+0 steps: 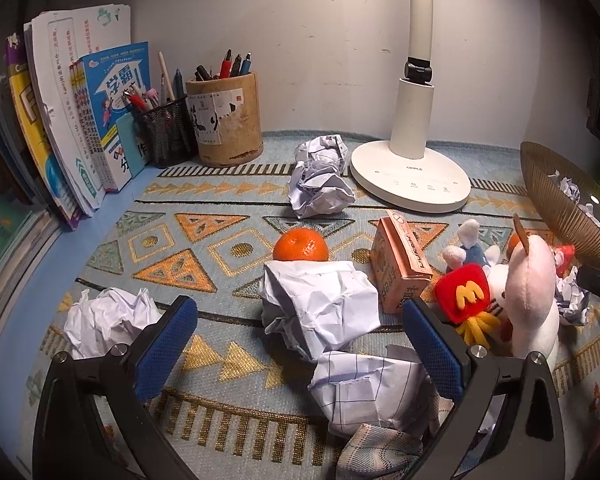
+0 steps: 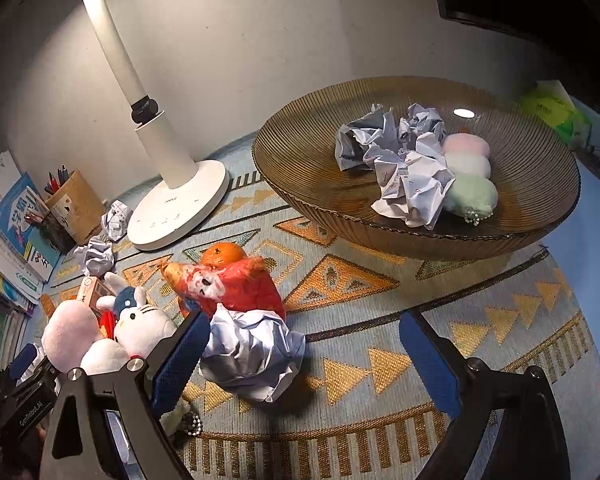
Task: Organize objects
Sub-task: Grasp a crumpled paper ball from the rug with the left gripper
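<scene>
With both grippers [image 1: 300, 344] [image 2: 304, 352] spread empty, I risk nudging the plush [image 2: 236, 284] while pinching that paper [image 2: 252, 356].

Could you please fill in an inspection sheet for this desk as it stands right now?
Surface: patterned woven mat covering the desk.
Job's things: crumpled paper balls on the mat; tangerine; small orange carton; plush toys; brown ribbed glass bowl already holding crumpled paper and pastel plush balls.
Clutter: bamboo pen holder, mesh pen cup, upright books.
Grippers: left gripper open, over paper; right gripper open, a paper ball beside its left finger.
Cables: nothing seen.
Surroundings: white desk lamp, grey wall.
</scene>
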{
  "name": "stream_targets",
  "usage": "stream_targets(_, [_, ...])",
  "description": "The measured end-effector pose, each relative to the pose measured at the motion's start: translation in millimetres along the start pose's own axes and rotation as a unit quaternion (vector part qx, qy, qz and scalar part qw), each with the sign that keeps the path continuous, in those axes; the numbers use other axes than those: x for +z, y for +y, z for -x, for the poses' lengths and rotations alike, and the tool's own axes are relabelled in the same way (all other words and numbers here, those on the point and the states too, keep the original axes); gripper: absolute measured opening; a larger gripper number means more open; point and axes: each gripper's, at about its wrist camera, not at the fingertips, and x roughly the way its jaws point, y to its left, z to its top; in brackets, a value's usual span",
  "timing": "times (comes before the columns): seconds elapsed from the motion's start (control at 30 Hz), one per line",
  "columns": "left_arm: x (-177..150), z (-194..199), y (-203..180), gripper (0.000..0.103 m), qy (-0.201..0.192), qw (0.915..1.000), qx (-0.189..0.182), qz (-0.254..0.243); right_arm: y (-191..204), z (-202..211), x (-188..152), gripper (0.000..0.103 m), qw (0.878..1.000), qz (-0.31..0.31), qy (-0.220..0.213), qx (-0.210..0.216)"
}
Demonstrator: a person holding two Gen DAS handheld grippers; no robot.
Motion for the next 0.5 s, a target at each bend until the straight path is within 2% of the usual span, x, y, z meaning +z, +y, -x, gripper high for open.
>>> stream_targets(0.2, [3, 1, 12, 0.102, -0.004, 0.999, -0.029, 0.033, -2, 8, 1, 0.095, 1.0, -0.002, -0.021, 0.009])
stream_targets(0.27, [4, 8, 15, 0.102, -0.025, 0.9986, -0.017, 0.043, -1, 13, 2, 0.095, 0.999, -0.002, -0.036, 0.016])
stream_targets(0.37, [6, 30, 27, 0.102, -0.09, 0.9932, 0.006, 0.074, 1, 16, 5, 0.095, 0.999, 0.003, -0.046, 0.02])
stream_targets(0.43, [7, 37, 37, 0.102, -0.105, 0.9899, 0.015, 0.093, -1, 11, 6, 0.095, 0.999, -0.002, -0.034, 0.032])
stream_targets(0.5, [7, 38, 45, 0.102, -0.103, 0.989, 0.019, 0.105, -8, 1, 8, 0.095, 0.998, -0.02, -0.01, 0.053])
